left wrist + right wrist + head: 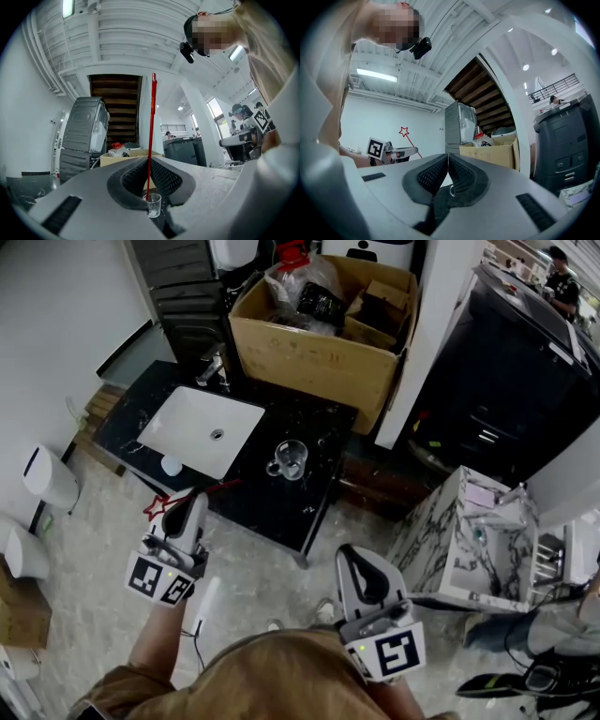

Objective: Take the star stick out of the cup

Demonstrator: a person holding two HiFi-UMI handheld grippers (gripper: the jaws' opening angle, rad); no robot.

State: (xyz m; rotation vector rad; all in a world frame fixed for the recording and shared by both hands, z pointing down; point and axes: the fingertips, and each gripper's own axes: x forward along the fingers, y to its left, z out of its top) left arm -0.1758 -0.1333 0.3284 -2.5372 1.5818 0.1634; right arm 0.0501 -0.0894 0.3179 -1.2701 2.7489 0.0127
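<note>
The star stick [156,506] is out of the cup [291,459], pinched crosswise near its middle by the left gripper [194,498], whose pads are closed tight on the thin red shaft. From the head view the stick lies across that gripper. Its outlined red star pokes out on the left side and its plain end reaches out on the right, aimed roughly at the cup but well short of it. The clear cup stands upright on the dark surface [272,512], just right of the white basin [202,427] and in front of a cardboard box [309,357]. The left gripper view shows only the shaft, nearly upright between the pads, leaning slightly right at the top, with the cup small and low beyond the jaws. I can't make out the star shape there. The right gripper view shows the star plainly, up high, with the shaft slanting down to the right into the left gripper. The right gripper [352,559] hangs well apart from the cup and the stick, its pads pressed together with nothing between them. The only print I can see is the black-and-white square pattern on each marker cube [159,579].
</note>
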